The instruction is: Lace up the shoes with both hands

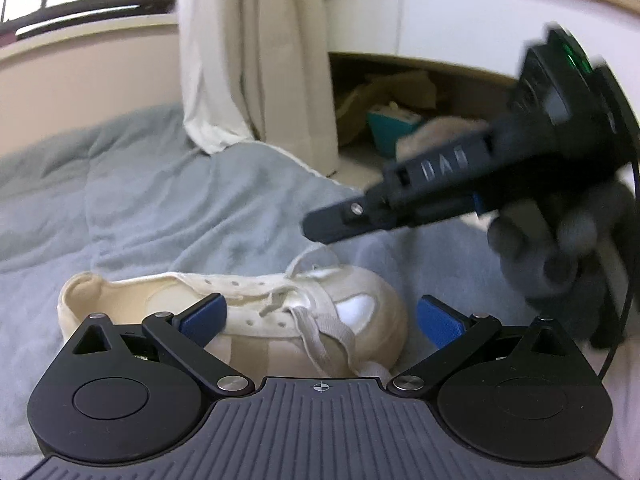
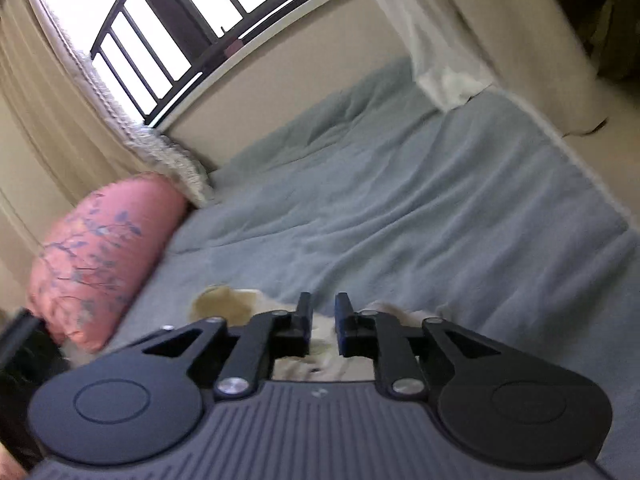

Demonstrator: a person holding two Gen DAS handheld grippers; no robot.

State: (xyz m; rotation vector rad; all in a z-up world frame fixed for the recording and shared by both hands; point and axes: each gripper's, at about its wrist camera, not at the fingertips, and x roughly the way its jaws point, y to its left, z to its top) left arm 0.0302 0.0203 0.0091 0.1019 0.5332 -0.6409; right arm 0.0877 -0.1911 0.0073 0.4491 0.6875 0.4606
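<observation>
Landmark = the cream shoe (image 1: 224, 312), lying on its side on the grey-blue blanket (image 1: 160, 208), heel opening left, toe right. Left of the shoe: pink floral pillow (image 2: 100, 256) by the wall, well apart, under the barred window (image 2: 152, 40). Directly in front of the shoe: left gripper (image 1: 320, 320), jaws spread wide, 2 blue pads (image 1: 204, 318) straddling its midsection, holding nothing. A loose lace (image 1: 324, 336) droops over the shoe's near side between the pads; eyelets along the top look mostly unthreaded. Above and right of the toe: right gripper (image 1: 316, 228) held in a gloved hand (image 1: 560, 248), motion-blurred; its own view shows fingers nearly pressed together with a narrow gap, and I see nothing pinched. Looks like an early step: lace ends not yet picked up. Next move probably needs each gripper to pinch 1 lace end, thin target on soft bedding. Open blanket behind the shoe; bed edge and curtain (image 1: 256, 52) sit beyond the toe, so less room there.
</observation>
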